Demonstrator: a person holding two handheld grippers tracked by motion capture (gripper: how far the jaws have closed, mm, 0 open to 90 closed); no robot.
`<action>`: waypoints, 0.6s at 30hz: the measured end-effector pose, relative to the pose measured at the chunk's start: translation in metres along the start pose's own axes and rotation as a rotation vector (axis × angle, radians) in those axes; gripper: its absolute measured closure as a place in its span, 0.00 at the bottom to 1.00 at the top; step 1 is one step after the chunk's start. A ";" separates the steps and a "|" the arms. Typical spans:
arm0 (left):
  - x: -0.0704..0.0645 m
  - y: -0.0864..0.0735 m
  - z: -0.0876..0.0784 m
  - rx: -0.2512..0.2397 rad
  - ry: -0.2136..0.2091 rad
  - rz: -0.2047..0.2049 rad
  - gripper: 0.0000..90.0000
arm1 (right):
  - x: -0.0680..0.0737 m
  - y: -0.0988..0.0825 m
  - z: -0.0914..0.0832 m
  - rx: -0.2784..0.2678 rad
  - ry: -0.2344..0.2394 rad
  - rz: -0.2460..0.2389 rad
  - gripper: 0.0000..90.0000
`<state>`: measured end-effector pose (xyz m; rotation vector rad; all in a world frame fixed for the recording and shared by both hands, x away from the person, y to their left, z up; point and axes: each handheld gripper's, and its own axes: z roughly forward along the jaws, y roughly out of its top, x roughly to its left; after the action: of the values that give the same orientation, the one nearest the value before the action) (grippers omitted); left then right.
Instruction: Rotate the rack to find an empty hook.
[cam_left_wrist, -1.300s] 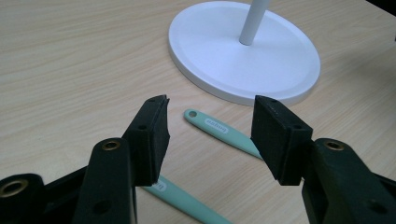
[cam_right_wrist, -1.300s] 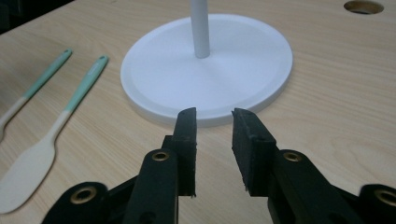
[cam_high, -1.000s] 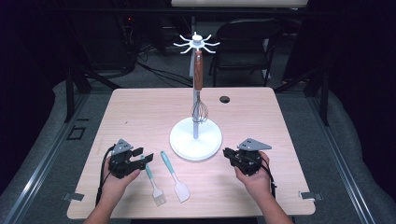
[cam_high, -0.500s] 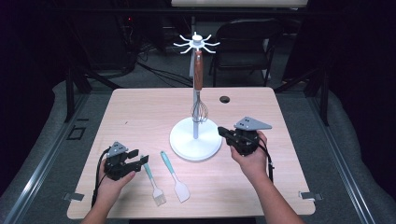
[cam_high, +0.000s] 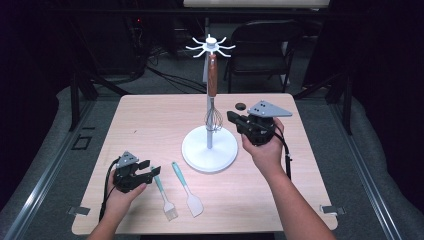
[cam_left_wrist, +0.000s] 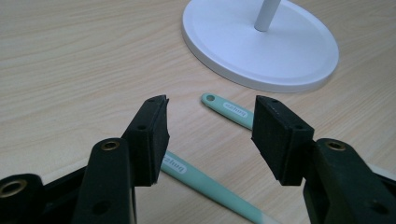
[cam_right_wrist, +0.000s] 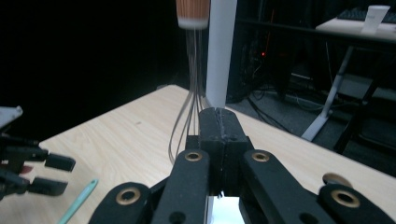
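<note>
Tabletop (cam_high: 150, 125): a pale wood surface that carries a white stand, two utensils and a small dark disc (cam_high: 240, 105) near the far edge.
Stand (cam_high: 209, 150): a round white base at the middle of the tabletop, with a pole up to a ring of hooks.
Whisk (cam_high: 213, 90): hangs from a hook beside the pole, wooden handle up, wires just above the base.
Right claw (cam_high: 232, 116): raised off the tabletop, clenched on nothing, tips level with the whisk wires and just beside them; in the right gripper view the wires rise right behind the closed jaws.
Left claw (cam_high: 151, 167): low at the near left, jaws apart and holding nothing; in the left gripper view they stand over the brush handle without pressing it.
Brush (cam_high: 164, 192): flat on the tabletop, teal handle, bristles toward the person.
Spatula (cam_high: 187, 189): flat just right of the brush, teal handle pointing at the base.
Risk, right side: with the jaws clenched this near, a forward push could knock the whisk swinging or off its hook, or the tips could snag between the wires.
Risk, left side: closing on the thin handle lying flat could pinch its edge and skid it away, or nudge the spatula beside it.
</note>
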<state>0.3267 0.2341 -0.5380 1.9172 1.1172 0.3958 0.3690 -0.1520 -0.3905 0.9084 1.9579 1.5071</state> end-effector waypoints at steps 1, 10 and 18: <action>0.000 0.000 0.000 -0.001 0.000 -0.001 0.51 | 0.000 0.004 0.000 -0.006 0.001 -0.001 1.00; 0.000 -0.001 -0.001 0.007 0.000 -0.001 0.51 | 0.001 0.035 0.002 -0.043 0.011 -0.011 1.00; 0.001 -0.001 -0.001 0.007 -0.003 0.000 0.51 | 0.001 0.056 0.001 -0.052 0.008 -0.030 1.00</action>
<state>0.3263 0.2352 -0.5381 1.9232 1.1174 0.3894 0.3805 -0.1415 -0.3363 0.8482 1.9205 1.5393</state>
